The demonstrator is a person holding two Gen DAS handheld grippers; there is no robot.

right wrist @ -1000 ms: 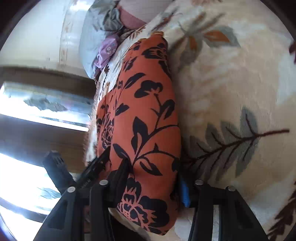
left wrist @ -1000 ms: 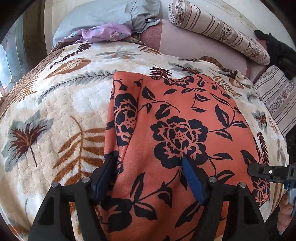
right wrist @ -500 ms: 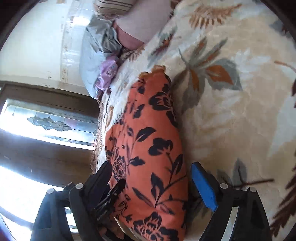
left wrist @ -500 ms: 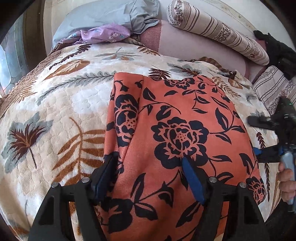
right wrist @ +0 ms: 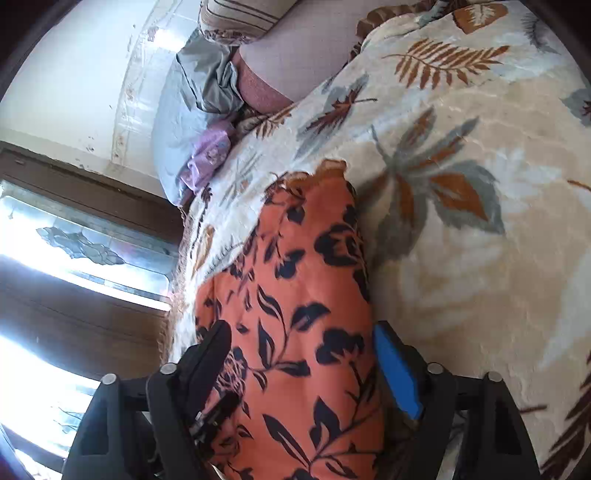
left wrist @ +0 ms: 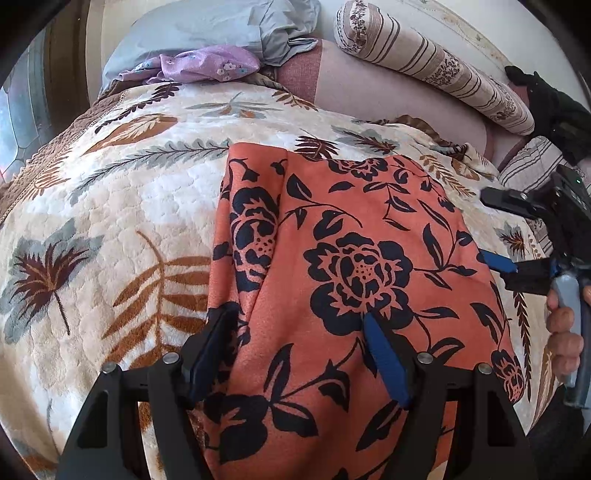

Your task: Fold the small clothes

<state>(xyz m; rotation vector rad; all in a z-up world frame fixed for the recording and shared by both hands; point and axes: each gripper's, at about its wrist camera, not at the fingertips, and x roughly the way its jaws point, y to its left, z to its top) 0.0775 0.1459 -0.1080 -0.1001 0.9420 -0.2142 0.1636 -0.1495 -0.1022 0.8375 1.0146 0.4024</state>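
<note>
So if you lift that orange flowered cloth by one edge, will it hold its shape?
Probably not. The orange cloth lies flat with soft folds along its left side, so it would likely droop and unfold. It looks thin, so probably light. On the plush blanket it would more likely bunch than slide.

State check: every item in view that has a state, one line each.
orange floral garment: flat on the blanket, left edge folded over
left gripper: open, over the garment's near edge
right gripper: jaws opening, straddling the garment, pads clear
purple floral cloth: crumpled by the pillow
grey pillow: rumpled
</note>
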